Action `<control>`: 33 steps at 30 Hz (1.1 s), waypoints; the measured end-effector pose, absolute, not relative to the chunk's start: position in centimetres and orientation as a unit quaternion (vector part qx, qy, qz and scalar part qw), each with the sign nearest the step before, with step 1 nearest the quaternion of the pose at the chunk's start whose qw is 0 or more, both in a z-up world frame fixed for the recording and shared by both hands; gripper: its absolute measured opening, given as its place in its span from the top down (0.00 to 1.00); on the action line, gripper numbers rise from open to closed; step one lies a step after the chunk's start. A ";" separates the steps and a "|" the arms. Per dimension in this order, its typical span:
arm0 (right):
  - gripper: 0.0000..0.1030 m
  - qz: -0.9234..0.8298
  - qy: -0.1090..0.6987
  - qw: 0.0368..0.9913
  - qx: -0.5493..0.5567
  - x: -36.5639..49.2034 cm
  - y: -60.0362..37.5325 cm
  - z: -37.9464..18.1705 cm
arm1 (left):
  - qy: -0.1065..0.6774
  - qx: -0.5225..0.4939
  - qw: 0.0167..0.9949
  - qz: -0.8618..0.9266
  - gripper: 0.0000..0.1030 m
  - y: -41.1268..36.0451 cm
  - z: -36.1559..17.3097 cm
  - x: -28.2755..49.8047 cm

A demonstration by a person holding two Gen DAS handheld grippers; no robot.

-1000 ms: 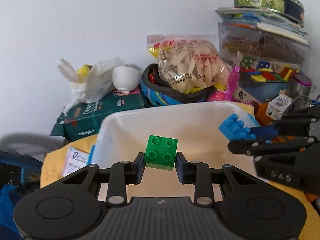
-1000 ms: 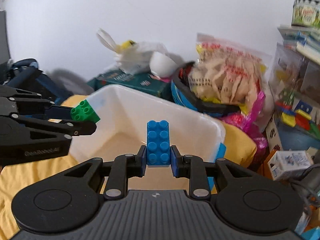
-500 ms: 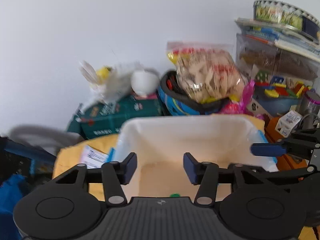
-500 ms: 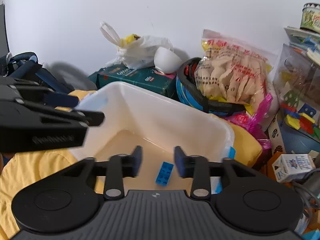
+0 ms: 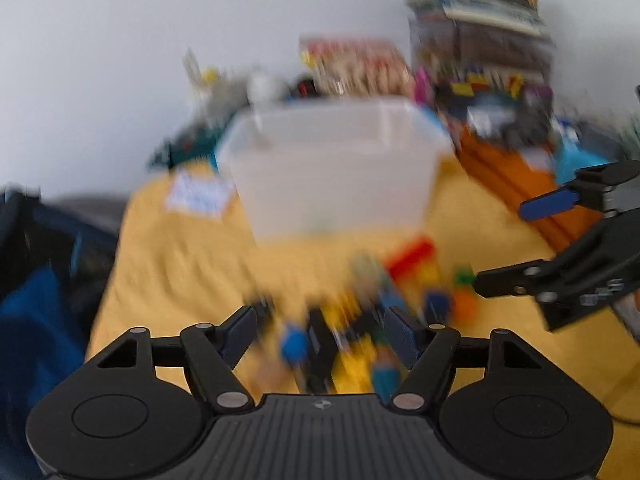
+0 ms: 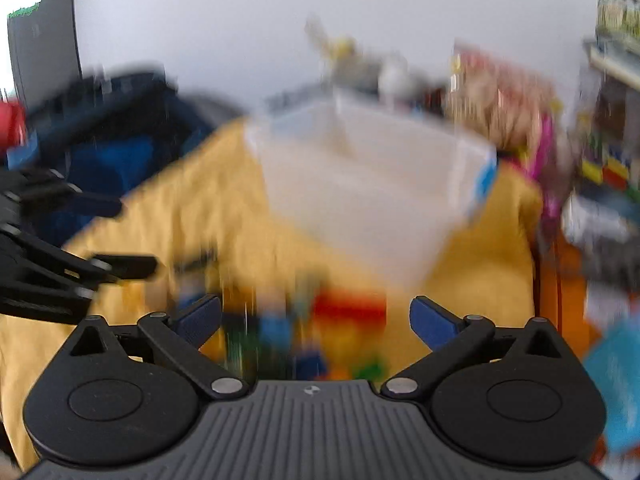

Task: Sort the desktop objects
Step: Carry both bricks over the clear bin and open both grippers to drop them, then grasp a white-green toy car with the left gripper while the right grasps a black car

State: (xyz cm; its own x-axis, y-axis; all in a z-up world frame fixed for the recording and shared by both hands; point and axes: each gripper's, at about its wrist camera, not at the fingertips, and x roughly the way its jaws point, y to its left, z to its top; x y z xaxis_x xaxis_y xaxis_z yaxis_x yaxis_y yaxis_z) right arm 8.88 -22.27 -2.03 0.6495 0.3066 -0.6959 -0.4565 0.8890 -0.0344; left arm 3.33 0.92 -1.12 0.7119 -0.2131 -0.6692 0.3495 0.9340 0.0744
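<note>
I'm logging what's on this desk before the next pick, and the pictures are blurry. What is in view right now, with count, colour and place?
Bin: one, clear white plastic, on the cloth, beyond the bricks.
Cloth: one, yellow, covering the desk.
Toy bricks: a loose pile, count too blurred to tell; red, yellow, blue, green, orange; on the cloth in front of the bin.
Paper slip: one, white, on the cloth left of the bin.
Clutter: bags, boxes and a round tin, mixed colours, along the wall behind the bin.
Left gripper: one, black with blue pads, open and holding nothing, above the bricks.
Right gripper: one, black with blue pads, open and holding nothing, above the bricks.
</note>
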 end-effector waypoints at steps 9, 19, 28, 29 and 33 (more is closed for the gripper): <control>0.47 0.254 0.387 0.870 -0.168 5.0 -21.8 -8.3 | 0.378 0.111 0.903 -0.171 0.35 -1.4 -4.4 -0.2; 0.45 0.310 0.329 0.853 -0.261 5.8 -16.7 -11.3 | 0.382 0.093 0.910 -0.132 0.35 -1.3 -4.3 1.9; 0.82 0.258 0.371 0.877 -0.162 6.2 -20.9 -9.7 | 0.392 0.169 0.892 -0.147 0.61 -4.3 -6.7 9.4; 0.82 0.256 0.372 0.879 -0.152 5.8 -21.7 -9.3 | 0.403 0.175 0.886 -0.150 0.65 -4.5 -7.2 10.0; 0.82 0.266 0.382 0.881 -0.082 4.2 -24.6 -7.6 | 0.411 0.160 0.879 -0.181 0.75 -4.6 -7.9 10.3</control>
